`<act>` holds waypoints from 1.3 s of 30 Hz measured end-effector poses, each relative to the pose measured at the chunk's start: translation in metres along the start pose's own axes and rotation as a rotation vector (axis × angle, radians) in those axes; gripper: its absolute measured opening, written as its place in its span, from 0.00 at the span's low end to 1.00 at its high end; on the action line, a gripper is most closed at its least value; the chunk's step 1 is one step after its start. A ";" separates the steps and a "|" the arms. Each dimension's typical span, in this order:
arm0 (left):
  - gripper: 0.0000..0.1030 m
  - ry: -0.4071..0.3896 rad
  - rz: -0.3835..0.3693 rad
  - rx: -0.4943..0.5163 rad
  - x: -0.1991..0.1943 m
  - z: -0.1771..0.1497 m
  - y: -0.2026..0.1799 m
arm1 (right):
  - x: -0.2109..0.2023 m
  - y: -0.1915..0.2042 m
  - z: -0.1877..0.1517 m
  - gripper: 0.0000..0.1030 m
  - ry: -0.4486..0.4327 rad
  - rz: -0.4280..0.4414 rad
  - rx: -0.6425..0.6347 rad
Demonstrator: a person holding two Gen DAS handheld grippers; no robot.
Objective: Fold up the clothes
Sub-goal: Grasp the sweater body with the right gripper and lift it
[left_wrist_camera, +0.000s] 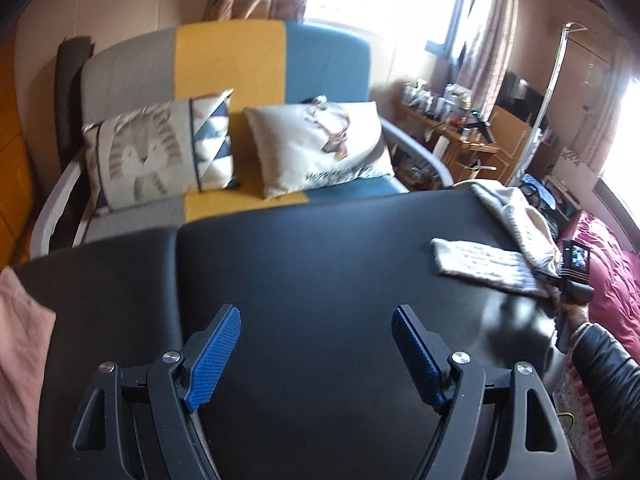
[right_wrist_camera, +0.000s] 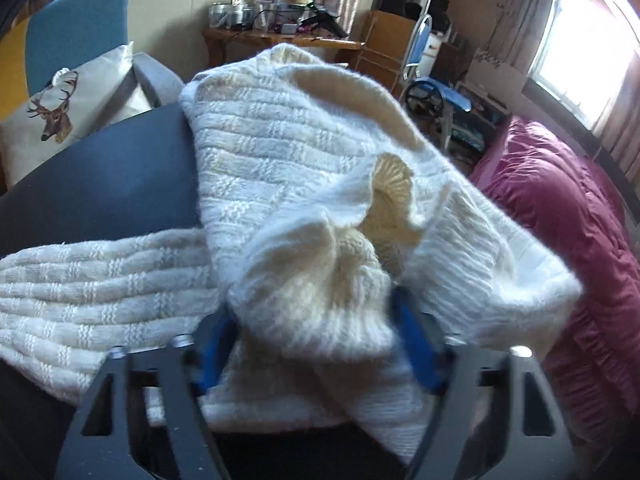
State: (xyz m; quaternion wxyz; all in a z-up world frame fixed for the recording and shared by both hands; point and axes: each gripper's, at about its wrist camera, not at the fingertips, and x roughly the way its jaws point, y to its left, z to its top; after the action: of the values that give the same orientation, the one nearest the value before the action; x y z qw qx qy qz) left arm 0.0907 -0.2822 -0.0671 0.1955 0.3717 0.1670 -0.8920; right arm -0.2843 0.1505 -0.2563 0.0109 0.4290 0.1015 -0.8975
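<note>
White wool: the sweater lies on the black table, bunched up at the right gripper, which is pinching a fold. Its long sleeve stretches to the left. The left gripper is empty, jaws wide, and the sweater is far off to its right.

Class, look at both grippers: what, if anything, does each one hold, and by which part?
The right gripper has a bunched ribbed edge of the white knitted sweater between its fingers; a firm grip cannot be told. The left gripper is open over the black table, holding nothing.
</note>
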 end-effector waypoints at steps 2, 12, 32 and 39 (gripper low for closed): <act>0.78 0.009 0.005 -0.021 0.002 -0.004 0.004 | -0.003 -0.002 -0.001 0.19 0.003 0.006 -0.011; 0.78 0.048 0.028 -0.069 0.001 -0.025 0.011 | -0.043 -0.006 -0.023 0.12 -0.024 0.262 0.102; 0.78 0.103 0.052 -0.119 -0.021 -0.065 0.027 | -0.131 0.101 -0.099 0.12 0.010 0.693 0.057; 0.78 0.148 0.057 -0.084 -0.015 -0.089 0.030 | -0.152 0.120 -0.112 0.12 0.016 0.733 0.073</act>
State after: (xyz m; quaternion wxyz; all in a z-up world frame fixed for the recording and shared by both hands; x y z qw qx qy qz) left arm 0.1672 -0.2652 -0.1203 0.2235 0.4328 0.2077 -0.8483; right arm -0.0898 0.0441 -0.2283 0.3157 0.4439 -0.0912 -0.8337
